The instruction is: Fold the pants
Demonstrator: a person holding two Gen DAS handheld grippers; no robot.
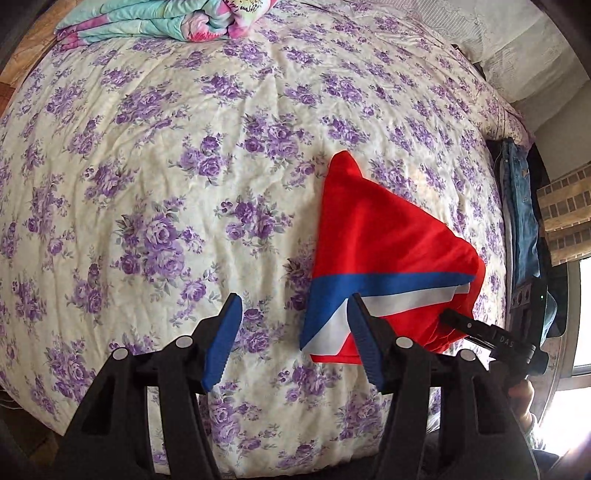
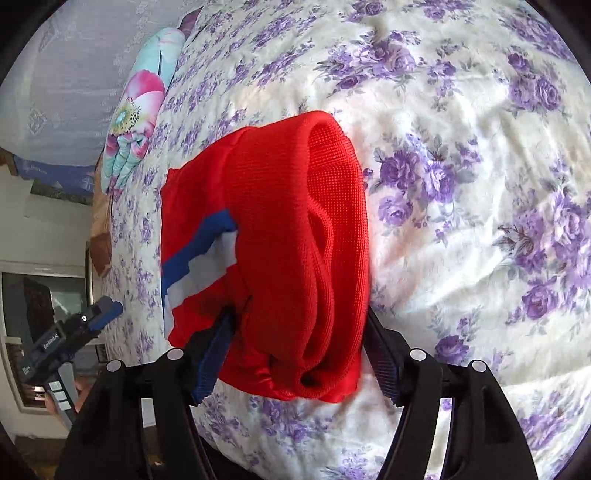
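Bedspread (image 1: 177, 155) with purple flowers on cream fills most of both views, wrinkled and bulging under the fisheye. Next in size, the red pants (image 1: 384, 240) sit right of centre in the left wrist view, a bunched bundle with a blue and a white stripe crossing its lower part; in the right wrist view the same pants (image 2: 295, 229) fill the middle of the frame, several thick folds stacked together with the stripes at their left edge. A folded quilt (image 1: 147, 22) in teal and pink lies at the top left of the left wrist view, at the far end of the bed. Blue jeans (image 1: 521, 206) hang along the right edge of that view, beside the bed.

At the bottom of the left wrist view, the left gripper (image 1: 291, 332) points up the frame above the bedspread, its blue-padded jaws spread wide with nothing between them; the right one overlaps the bundle's lower left corner in the picture, and whether it touches cannot be told. The right gripper (image 2: 295, 354) reaches in from the bottom of its own view, jaws pinching the lower end of the bundle from either side. In the left wrist view that gripper enters from the lower right, angled up and left into the red cloth
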